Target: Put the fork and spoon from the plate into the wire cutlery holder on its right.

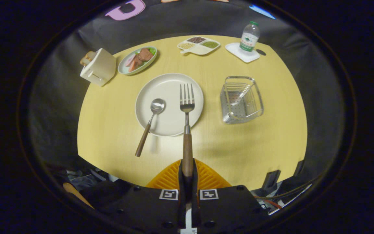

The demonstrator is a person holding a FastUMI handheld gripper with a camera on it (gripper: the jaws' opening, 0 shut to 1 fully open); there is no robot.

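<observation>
Wooden-handled fork [187, 123] clamped in gripper [187, 172], tines above plate [151, 94]; bare tabletop [239, 146] toward wire holder [241, 99].

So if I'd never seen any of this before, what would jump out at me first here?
Probably the fork, clamped by its wooden handle between the orange fingers of the gripper and sticking out over the white plate. The spoon lies on that plate's left side, handle hanging off the rim. To the plate's right stands the empty wire cutlery holder.
</observation>
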